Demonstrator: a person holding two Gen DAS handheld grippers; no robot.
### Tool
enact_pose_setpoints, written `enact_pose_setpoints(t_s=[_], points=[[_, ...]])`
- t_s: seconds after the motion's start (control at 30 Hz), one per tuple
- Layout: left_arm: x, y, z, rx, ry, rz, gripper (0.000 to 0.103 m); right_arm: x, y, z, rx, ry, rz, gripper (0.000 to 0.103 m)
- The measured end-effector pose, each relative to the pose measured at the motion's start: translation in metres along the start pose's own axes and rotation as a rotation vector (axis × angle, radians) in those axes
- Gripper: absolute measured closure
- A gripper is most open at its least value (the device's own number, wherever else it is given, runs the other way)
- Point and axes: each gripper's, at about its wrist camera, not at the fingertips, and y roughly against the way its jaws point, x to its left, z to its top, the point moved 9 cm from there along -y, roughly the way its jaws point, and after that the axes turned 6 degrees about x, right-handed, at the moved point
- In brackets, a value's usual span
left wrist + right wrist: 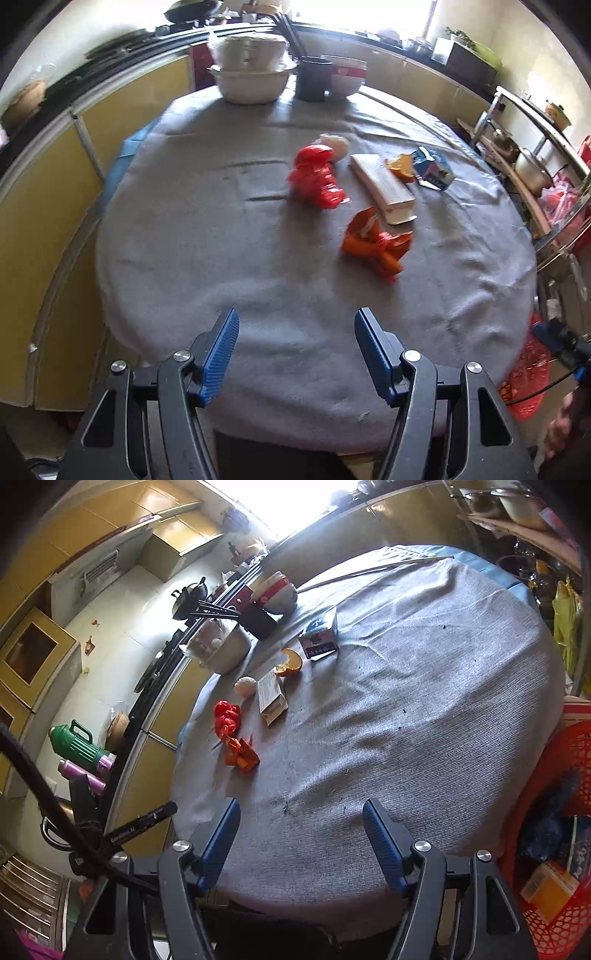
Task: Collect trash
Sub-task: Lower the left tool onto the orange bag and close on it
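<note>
Both grippers open, empty. Orange wrapper (pixel 375 245) nearest trash: 1 o'clock of left gripper (pixel 295 354), 11 o'clock and farther from right gripper (pixel 301 840). Left is closer.

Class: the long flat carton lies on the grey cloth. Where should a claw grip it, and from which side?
Grip the long flat carton across its narrow width near the middle, coming from above with the left claw, which is open. It lies flat, so its long side edges are exposed. Stay clear of the orange peel close beside its far end.
</note>
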Motion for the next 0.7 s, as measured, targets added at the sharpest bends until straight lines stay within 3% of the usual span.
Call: enact_pose_setpoints(t_s=[0.27, 0.53, 0.7], points=[[-0.035, -0.037, 0.029, 0.112, 0.085, -0.124, 0.037, -0.012, -0.003, -0.003, 0.002, -0.038, 0.008, 0.031], [-0.048, -0.074, 0.05, 0.192, 0.271, -0.158, 0.037, -0.022, -0.008, -0.009, 0.02, -0.064, 0.023, 0.031], [-0.049, -0.088, 0.06, 0.196, 0.359, -0.158, 0.037, -0.023, -0.007, -0.012, 0.022, -0.066, 0.038, 0.031]])
